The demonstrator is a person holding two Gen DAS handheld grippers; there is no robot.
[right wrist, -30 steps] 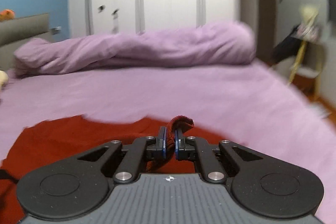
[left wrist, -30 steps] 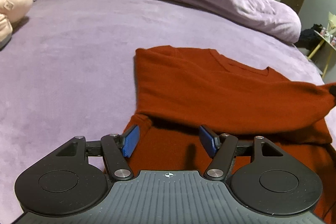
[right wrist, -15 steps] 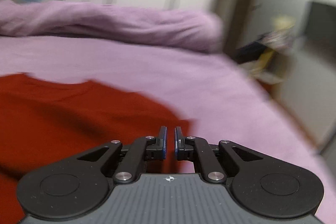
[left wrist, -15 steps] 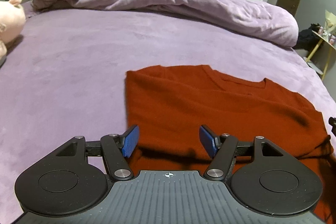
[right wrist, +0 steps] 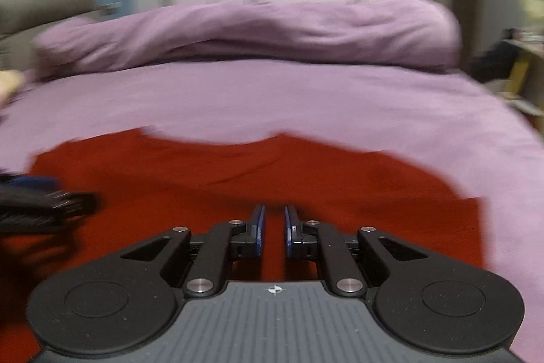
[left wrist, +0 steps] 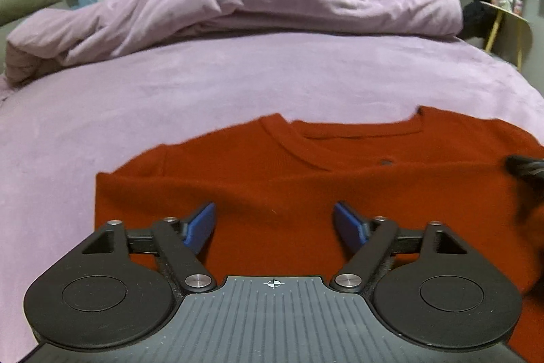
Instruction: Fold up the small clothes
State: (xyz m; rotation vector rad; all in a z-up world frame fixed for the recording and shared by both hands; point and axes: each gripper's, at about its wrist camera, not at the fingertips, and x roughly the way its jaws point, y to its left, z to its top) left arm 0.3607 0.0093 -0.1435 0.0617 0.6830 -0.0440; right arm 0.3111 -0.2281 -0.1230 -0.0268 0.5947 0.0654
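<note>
The red sweater [left wrist: 272, 179] lay ahead, apparently sleeves folded in; left claw [left wrist: 274, 223] was opening, empty; right claw [right wrist: 274, 228] nearly closed, empty.

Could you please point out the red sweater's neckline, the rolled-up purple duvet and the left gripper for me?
red sweater [left wrist: 353, 138]: left wrist view, on the neckline.
purple duvet [left wrist: 272, 5]: left wrist view, on its bunched middle.
left gripper [left wrist: 274, 223]: left wrist view, midway between its fingertips.

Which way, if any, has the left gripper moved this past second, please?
Yes, left gripper went rightward: the duvet slid leftward; jaws opening, nothing between.
</note>
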